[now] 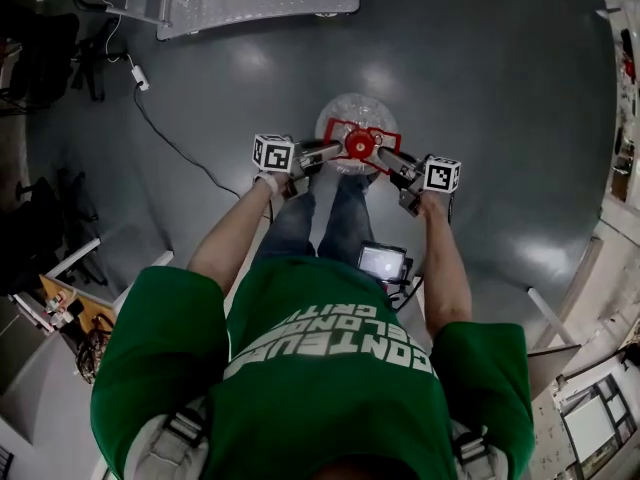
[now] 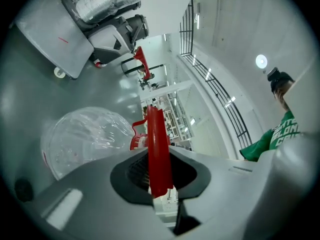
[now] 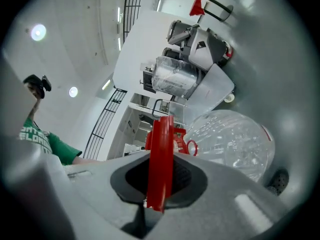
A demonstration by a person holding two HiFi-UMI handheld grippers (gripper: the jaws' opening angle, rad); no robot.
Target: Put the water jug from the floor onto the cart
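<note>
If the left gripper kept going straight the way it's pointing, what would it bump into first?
The left gripper has its tongs pinched on the flat red plastic handle. Pushing straight on, it would probably meet the round red cap on the clear plastic water jug first, though depth is hard to judge.

You're in a green short-sleeved T-shirt (image 1: 320, 388), white block lettering on the front, and blue jeans (image 1: 310, 223). Grey harness straps (image 1: 180, 433) with buckles over both shoulders. Small lit screen unit (image 1: 382, 262) at your waist. Left gripper (image 1: 335, 150) and right gripper (image 1: 385, 155): grey bodies, each with a white cube (image 1: 272, 153) of black square markers.
</note>
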